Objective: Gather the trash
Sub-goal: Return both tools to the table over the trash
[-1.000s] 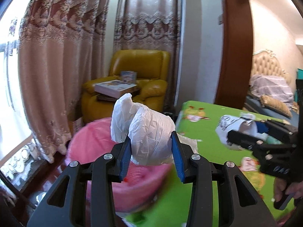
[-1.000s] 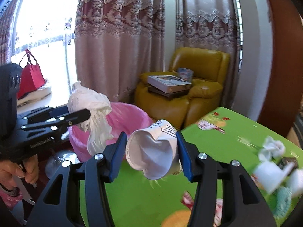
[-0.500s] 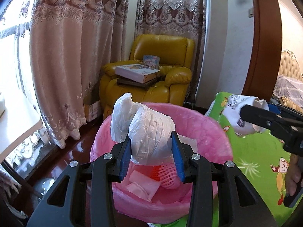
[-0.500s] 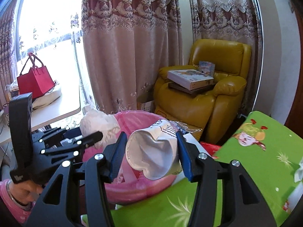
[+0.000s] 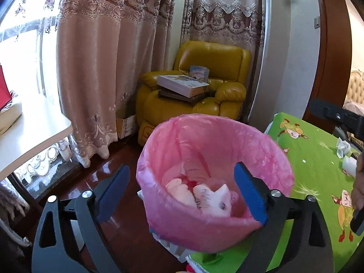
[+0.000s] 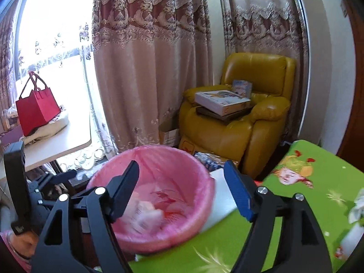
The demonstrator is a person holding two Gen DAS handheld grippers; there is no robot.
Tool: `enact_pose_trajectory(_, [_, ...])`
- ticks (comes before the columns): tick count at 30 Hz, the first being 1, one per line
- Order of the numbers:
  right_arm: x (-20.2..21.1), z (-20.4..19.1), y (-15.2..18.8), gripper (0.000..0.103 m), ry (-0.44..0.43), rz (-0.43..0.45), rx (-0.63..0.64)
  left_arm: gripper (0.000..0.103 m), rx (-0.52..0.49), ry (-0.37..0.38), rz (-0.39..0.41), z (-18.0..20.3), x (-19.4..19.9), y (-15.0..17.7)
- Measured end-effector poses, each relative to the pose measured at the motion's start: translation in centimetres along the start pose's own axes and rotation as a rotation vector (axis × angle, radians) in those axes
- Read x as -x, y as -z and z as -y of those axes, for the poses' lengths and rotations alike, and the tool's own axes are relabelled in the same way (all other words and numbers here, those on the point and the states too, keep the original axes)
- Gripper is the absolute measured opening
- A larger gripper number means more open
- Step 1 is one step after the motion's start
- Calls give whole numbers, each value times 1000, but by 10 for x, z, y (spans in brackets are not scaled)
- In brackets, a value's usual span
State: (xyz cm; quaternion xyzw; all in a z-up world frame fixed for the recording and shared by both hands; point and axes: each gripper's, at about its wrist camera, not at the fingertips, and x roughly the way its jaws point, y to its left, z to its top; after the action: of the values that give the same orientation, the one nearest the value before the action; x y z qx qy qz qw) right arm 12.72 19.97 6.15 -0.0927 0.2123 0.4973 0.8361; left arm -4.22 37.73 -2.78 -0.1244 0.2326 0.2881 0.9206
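Note:
A bin lined with a pink bag [image 5: 227, 119] stands beside the green-covered table [image 5: 318, 163]. My left gripper [image 5: 180, 170] hovers over its mouth, jaws opening wide with nothing between them. Crumpled white trash [image 5: 211, 199] lies at the bottom of the bin. In the right wrist view my right gripper [image 6: 180, 166] also hangs above the bin [image 6: 159, 149], jaws opening and empty, and blurred white trash [image 6: 147, 216] lies inside. The left gripper's black frame [image 6: 45, 182] shows at the left there. More white scraps [image 5: 343, 147] lie on the table.
A yellow armchair [image 5: 204, 91] with stacked books [image 5: 182, 85] stands behind the bin, in front of long curtains [image 5: 102, 68]. A white table [image 6: 56, 143] with a red bag [image 6: 36, 109] is at the left. A cardboard box [image 5: 125, 125] sits on the dark floor.
Both grippers moved over the pink bin and opened. The white plastic bag left the left gripper's jaws and the paper cup left the right one's; white trash now lies in the bin.

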Motion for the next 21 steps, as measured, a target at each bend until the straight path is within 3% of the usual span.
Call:
enact_pose_trajectory(5, [38,14,25,74,106,-18,44,93,13,49,5,17,17,3])
enact_pose_trajectory(8, [66,32,40,74,164,-24,35,93,-24,102,9,47,25,4])
enact_pose_trajectory(13, [112,75,70,74,302,-62,-22,93,-127,224,-1,118,29,4])
enact_pose_trajectory(21, [216,165,134,74,522,-84,-219,93,-274,415,-68,229,34,29])
